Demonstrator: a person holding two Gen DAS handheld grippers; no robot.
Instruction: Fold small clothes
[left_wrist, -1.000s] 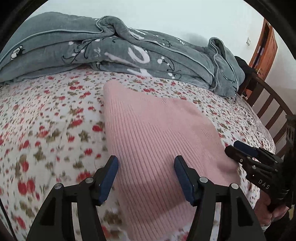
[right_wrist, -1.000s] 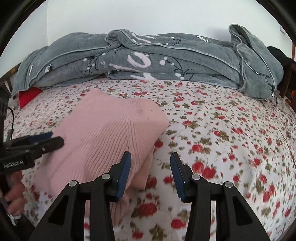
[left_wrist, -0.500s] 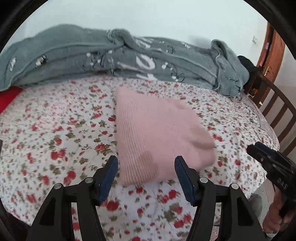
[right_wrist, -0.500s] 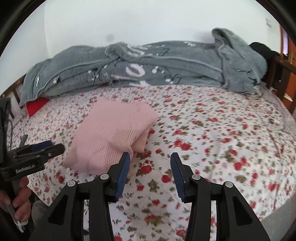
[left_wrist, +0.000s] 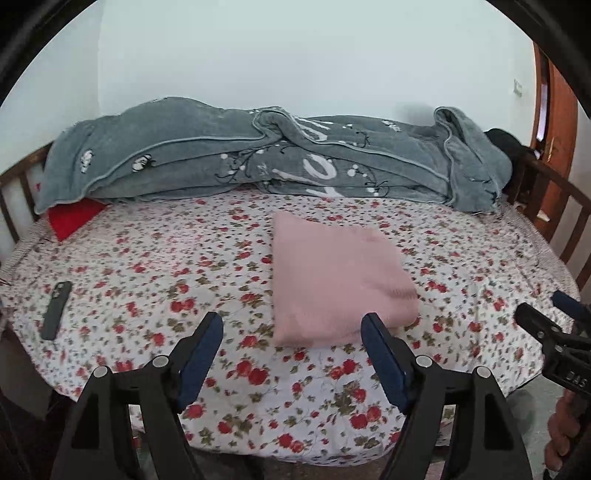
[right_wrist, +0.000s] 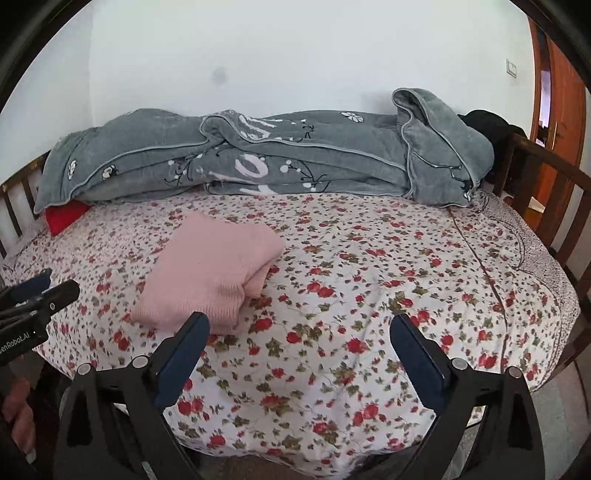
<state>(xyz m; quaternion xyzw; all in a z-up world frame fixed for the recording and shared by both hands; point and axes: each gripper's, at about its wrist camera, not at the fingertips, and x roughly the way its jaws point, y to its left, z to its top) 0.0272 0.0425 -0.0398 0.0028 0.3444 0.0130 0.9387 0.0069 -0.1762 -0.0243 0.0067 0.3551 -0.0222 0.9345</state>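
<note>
Item 1, your left gripper (left_wrist: 291, 354): fingers (left_wrist: 201, 354) spread and widening at this moment, nothing between the pads; only bedsheet shows in the gap.

Item 2, your right gripper (right_wrist: 299, 354): fingers (right_wrist: 184, 354) spread wider yet and likewise opening, nothing held.

Item 3, pink knit sweater (left_wrist: 332, 280): folded into a compact rectangle, lying flat on the bed, free of both grippers. It lies ahead of your left fingers and a little toward their right-hand finger, whose tip overlaps its near edge in the left wrist view. From your right gripper it lies ahead and off to the left (right_wrist: 214, 273), well clear of the gap. Its long axis runs away from you, toward the blanket. Your left hand is judged the nearer. Stacked layers show along the near right corner, so the fold looks finished; any further move would be a tidy or a carry.

Item 4, floral bedsheet (left_wrist: 147, 266): white with red flowers, covering the bed.

Item 5, grey blanket (left_wrist: 258, 162): heaped along the far side; large white lettering on it, partly buried, reads like "ove" at most.

Item 6, dark phone (left_wrist: 55, 310): on the sheet, far left.

Item 7, red cushion (left_wrist: 74, 218): under the blanket's left end.

Writing: "GenRobot.AI", first letter cut off, on the left gripper body as seen from the right wrist; "DAS" on the right gripper as seen from the left.
</note>
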